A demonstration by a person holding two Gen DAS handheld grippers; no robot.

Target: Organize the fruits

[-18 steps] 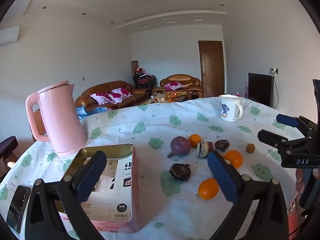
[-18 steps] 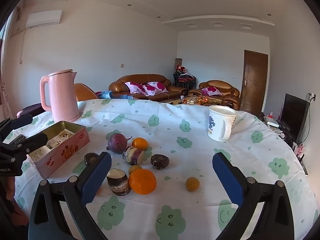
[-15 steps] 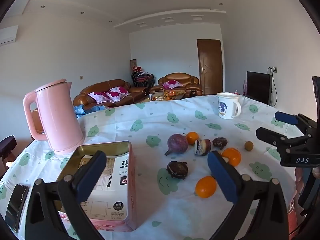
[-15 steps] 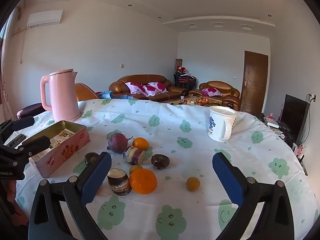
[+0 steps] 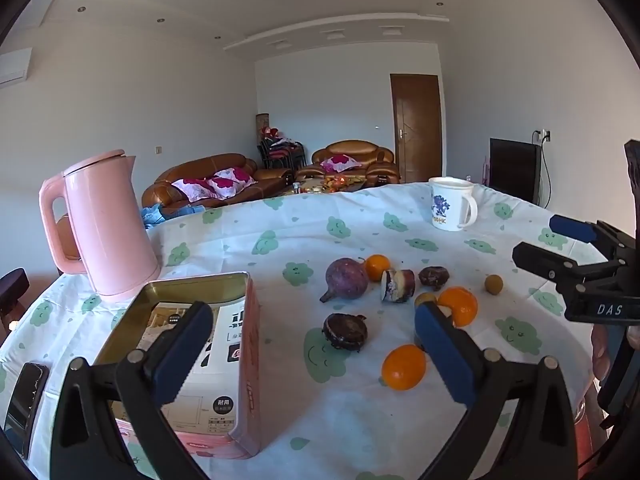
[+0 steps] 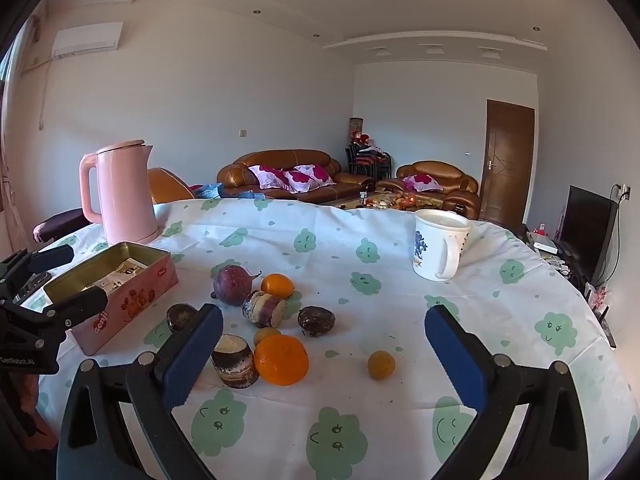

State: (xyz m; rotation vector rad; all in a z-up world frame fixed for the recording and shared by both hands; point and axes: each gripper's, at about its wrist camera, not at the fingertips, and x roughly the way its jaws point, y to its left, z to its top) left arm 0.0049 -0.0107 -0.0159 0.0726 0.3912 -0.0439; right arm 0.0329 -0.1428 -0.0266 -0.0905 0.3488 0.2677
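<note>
Fruits sit loose in a cluster mid-tabletop (image 6: 400, 380), none in the tin (image 6: 120, 280) yet. Using the tin as the landmark: purple round fruit (image 6: 232, 284) is just right of it, small orange (image 6: 277, 285) touching or nearly touching that fruit's far-right side. Cut purple chunk (image 6: 264, 309) sits just in front of those two, dark wrinkled fruit (image 6: 316, 321) to its right. Another dark fruit (image 6: 181, 316) lies close to the tin's near corner. Nearer you: cut stub (image 6: 234, 362) and big orange (image 6: 281, 359) side by side, touching or almost, with a small yellow fruit (image 6: 266, 334) just behind them. A small yellowish fruit (image 6: 381, 365) sits alone, furthest right from the tin. The left view shows one more orange (image 5: 403, 367) near the tabletop's front edge.

Tin is open, with printed paper inside. Pink kettle (image 6: 124, 192) stands behind the tin, mug (image 6: 438, 244) well off to the far right.

Your left gripper (image 5: 312, 344) has jaws wide open, nothing between them, hovering by the tin's right side. Your right gripper (image 6: 324, 344) likewise: jaws fully apart, empty, over the near fruits.
</note>
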